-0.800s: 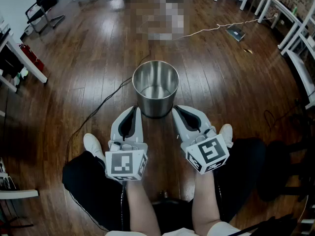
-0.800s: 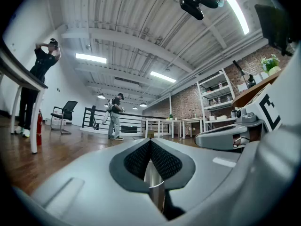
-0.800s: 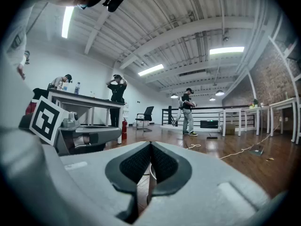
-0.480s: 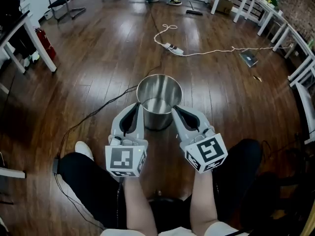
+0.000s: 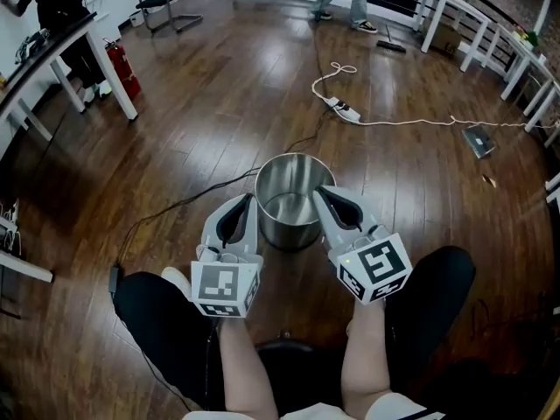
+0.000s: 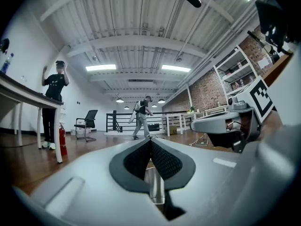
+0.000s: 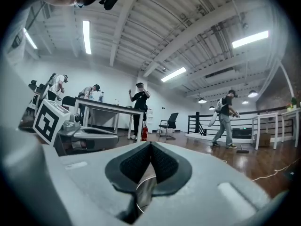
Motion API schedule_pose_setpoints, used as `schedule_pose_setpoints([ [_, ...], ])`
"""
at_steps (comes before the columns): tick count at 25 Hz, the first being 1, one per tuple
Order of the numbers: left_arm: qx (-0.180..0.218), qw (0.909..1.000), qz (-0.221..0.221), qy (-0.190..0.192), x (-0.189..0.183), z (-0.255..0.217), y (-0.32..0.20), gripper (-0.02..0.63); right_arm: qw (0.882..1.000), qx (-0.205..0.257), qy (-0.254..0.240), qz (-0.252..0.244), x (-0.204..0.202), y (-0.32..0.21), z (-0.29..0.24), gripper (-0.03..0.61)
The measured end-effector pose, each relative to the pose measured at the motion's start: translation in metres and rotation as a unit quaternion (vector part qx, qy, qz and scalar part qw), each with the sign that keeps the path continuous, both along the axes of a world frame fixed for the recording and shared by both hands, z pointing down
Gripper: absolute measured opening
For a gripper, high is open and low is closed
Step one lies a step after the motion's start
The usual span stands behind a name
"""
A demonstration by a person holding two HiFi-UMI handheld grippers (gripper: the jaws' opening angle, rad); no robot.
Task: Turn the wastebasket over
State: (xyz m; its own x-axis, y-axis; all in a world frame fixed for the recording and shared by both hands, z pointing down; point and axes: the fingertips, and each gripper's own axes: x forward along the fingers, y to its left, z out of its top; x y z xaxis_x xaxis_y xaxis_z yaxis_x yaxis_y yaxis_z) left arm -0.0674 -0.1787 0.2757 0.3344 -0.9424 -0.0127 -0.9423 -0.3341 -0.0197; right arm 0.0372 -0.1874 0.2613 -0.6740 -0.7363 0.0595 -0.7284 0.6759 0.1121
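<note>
A shiny steel wastebasket (image 5: 293, 201) stands upright, mouth up, on the dark wood floor just ahead of my knees. My left gripper (image 5: 248, 201) is shut and hovers level at the basket's near left side. On the near right side my right gripper (image 5: 322, 192) is shut too, its tip at the rim. Neither holds anything. In the left gripper view the closed jaws (image 6: 151, 142) meet with a strip of the basket (image 6: 156, 185) showing below them. The right gripper view shows shut jaws (image 7: 150, 147) and the basket's rim (image 7: 143, 187) beneath.
A black cable (image 5: 188, 201) runs across the floor to the basket's left. A white power strip and cord (image 5: 343, 108) lie farther ahead. A white table (image 5: 66, 55) with a red extinguisher (image 5: 118, 66) stands at the far left, railings at the far right. People walk in the background.
The head view has tilted up, showing more floor ahead. The basket and both shut grippers keep their places relative to each other.
</note>
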Motion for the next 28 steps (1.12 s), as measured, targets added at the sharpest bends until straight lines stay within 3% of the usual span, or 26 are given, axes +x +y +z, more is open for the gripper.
schedule_pose_setpoints([
  [4, -0.004, 0.9993, -0.036, 0.004, -0.009, 0.009, -0.010, 0.018, 1.000, -0.015, 0.003, -0.014, 0.001, -0.019, 0.014, -0.008],
  [7, -0.016, 0.9988, -0.046, 0.001, -0.016, 0.019, -0.018, 0.062, 0.998, -0.042, 0.014, -0.036, -0.009, -0.030, 0.031, -0.008],
  [8, -0.020, 0.9985, -0.052, 0.000, -0.019, 0.023, -0.020, 0.071, 0.997, -0.051, 0.022, -0.044, -0.014, -0.033, 0.038, 0.011],
  [9, -0.022, 0.9980, -0.059, 0.002, -0.024, 0.025, -0.023, 0.078, 0.996, -0.059, 0.032, -0.053, -0.021, -0.036, 0.046, 0.089],
  [10, -0.023, 0.9974, -0.068, 0.009, -0.030, 0.028, -0.025, 0.084, 0.995, -0.065, 0.045, -0.063, -0.029, -0.038, 0.054, 0.118],
  [13, -0.030, 0.9955, -0.085, 0.031, -0.045, 0.044, -0.031, 0.133, 0.988, -0.087, 0.089, -0.094, -0.057, -0.044, 0.084, 0.157],
  [17, -0.048, 0.9933, -0.095, 0.045, -0.060, 0.068, -0.033, 0.207, 0.970, -0.149, 0.145, -0.124, -0.097, -0.047, 0.140, 0.230],
  [20, -0.062, 0.9914, -0.106, 0.045, -0.069, 0.080, -0.030, 0.259, 0.955, -0.177, 0.200, -0.128, -0.118, -0.046, 0.179, 0.230],
  [24, -0.079, 0.9880, -0.125, 0.046, -0.083, 0.092, -0.022, 0.275, 0.936, -0.207, 0.262, -0.114, -0.126, -0.051, 0.226, 0.225],
  [28, -0.090, 0.9865, -0.128, 0.048, -0.089, 0.103, -0.020, 0.275, 0.920, -0.214, 0.317, -0.090, -0.121, -0.064, 0.257, 0.141],
])
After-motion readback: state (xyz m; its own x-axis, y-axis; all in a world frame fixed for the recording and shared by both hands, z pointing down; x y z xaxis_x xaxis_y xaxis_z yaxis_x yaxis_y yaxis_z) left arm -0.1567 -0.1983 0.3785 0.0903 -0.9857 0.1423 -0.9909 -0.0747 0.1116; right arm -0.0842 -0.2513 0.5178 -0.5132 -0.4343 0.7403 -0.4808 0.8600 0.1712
